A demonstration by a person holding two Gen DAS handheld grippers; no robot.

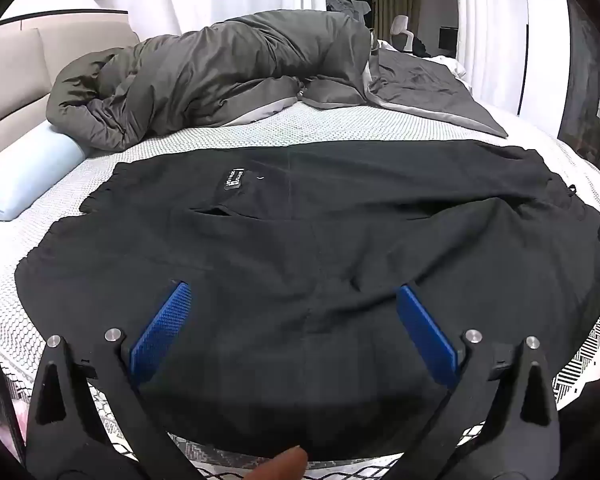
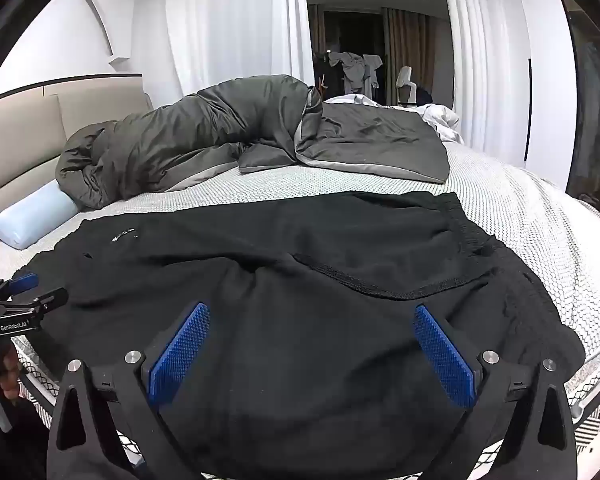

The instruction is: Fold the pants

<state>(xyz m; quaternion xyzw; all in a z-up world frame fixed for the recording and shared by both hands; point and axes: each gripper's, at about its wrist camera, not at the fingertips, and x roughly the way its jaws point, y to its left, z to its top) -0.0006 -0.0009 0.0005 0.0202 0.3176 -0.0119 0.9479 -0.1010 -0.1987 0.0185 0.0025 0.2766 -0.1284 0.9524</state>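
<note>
On the bed (image 1: 340, 124), the black pants (image 1: 300, 240) lie spread flat across the near half of the honeycomb-patterned mattress cover, and they serve as the landmark for everything else. Left of the pants, a pale blue bolster pillow (image 1: 24, 176) lies against the beige headboard (image 1: 12, 72). Beyond the pants, a rumpled grey duvet (image 1: 220, 76) is heaped along the far side of the bed. A small black label (image 1: 233, 179) with white lettering is sewn on the pants near their far left part; its text is too small to read, perhaps two short lines. In the right wrist view the left gripper (image 2: 24, 292) shows at the left edge of the pants, its body printed "GenRoboLAI" as far as can be made out.

The pants' near edge hangs just over the bed's near side; bare mattress shows to the left, beyond and to the right of the pants, with the widest free strip on the right. An overlocked hem (image 2: 380, 284) runs across the pants' right part, next to the gathered waistband (image 2: 468, 236).

The left gripper (image 1: 294, 300) hovers over the near left portion of the pants, its blue pads spread wide, gripping nothing. The right gripper (image 2: 312, 320) hangs over the near right portion, likewise spread wide and empty.
</note>
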